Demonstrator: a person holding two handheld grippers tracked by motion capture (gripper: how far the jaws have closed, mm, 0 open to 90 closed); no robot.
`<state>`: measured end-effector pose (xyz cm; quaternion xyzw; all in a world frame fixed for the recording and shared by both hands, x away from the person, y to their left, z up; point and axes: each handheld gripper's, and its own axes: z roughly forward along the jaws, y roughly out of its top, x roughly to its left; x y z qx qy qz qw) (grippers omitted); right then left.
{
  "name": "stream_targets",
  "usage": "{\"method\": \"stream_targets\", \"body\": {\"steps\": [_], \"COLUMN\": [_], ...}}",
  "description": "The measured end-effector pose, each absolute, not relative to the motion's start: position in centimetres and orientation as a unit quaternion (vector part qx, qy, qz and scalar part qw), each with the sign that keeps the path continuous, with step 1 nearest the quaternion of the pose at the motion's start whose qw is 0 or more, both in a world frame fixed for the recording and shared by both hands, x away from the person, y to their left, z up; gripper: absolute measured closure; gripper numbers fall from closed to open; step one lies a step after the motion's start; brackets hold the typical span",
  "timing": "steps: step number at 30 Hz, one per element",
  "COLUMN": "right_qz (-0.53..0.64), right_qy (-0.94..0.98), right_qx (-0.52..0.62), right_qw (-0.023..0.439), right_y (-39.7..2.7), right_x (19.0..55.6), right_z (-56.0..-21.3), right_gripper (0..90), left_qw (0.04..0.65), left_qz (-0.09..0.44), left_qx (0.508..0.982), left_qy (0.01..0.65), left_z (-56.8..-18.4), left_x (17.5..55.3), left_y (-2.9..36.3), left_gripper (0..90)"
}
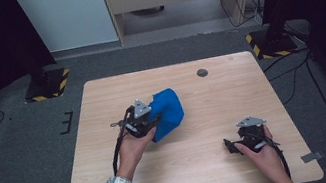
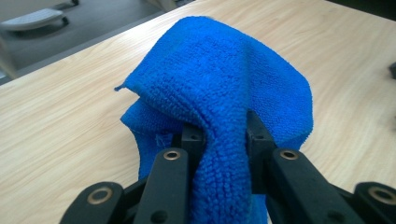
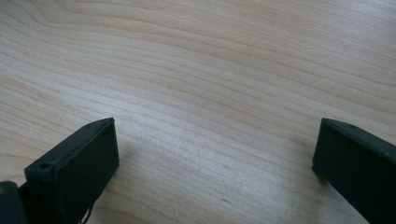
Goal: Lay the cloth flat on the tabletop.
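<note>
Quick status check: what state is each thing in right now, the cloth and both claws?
Blue cloth: bunched, pinched by one fold, draping toward the table.
Left claw: shut on the cloth.
Right claw: open, jaws wide apart, nothing between them, low over bare wood.

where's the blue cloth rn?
High view: the blue cloth is left of table centre, pinched in the left claw; the right claw sits apart near the table's front right.

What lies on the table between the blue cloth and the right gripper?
Nothing: in the high view, bare wooden table separates the blue cloth, pinched in the left gripper, from the open right gripper.
</note>
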<state>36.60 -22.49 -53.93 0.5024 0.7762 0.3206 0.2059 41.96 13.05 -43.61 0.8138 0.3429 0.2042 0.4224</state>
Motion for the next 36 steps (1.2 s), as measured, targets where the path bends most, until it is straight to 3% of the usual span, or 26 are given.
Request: {"method": "stream_targets", "body": {"steps": [9,21,23,26,29,32,36], "right_qz": [0.317,0.317,0.317,0.317,0.317,0.327,0.357], "right_qy": [0.771,0.77,0.77,0.769,0.772,0.775,0.774], "right_qx": [0.511,0.513,0.513,0.514,0.512,0.505,0.482], "right_qw": [0.209,0.209,0.209,0.208,0.205,0.194,0.203], "right_y": [-23.7,-23.8,-23.8,-23.8,-23.8,-23.7,-23.1], "right_x": [35.7,35.7,35.7,35.7,35.8,35.7,35.6], "right_z": [-53.9,-53.9,-53.9,-53.9,-53.8,-53.5,-52.1], "right_gripper": [0.6,0.4,0.4,0.5,2.4,7.2,13.8], "left_qw": [0.423,0.406,0.401,0.397,0.406,0.427,0.451], "left_qz": [0.177,0.118,0.117,0.118,0.116,0.121,0.133], "left_qx": [0.839,0.875,0.874,0.868,0.858,0.844,0.83], "left_qy": [0.294,0.237,0.247,0.274,0.293,0.3,0.3], "left_z": [-44.7,-48.6,-49.3,-50.2,-50.3,-49.6,-48.3], "left_x": [41.4,39.6,39.6,39.8,39.8,39.4,39.0], "left_y": [9.3,7.1,7.0,7.1,7.3,7.6,8.4], "left_gripper": [74.6,72.1,64.2,35.6,16.1,6.9,6.7]}}
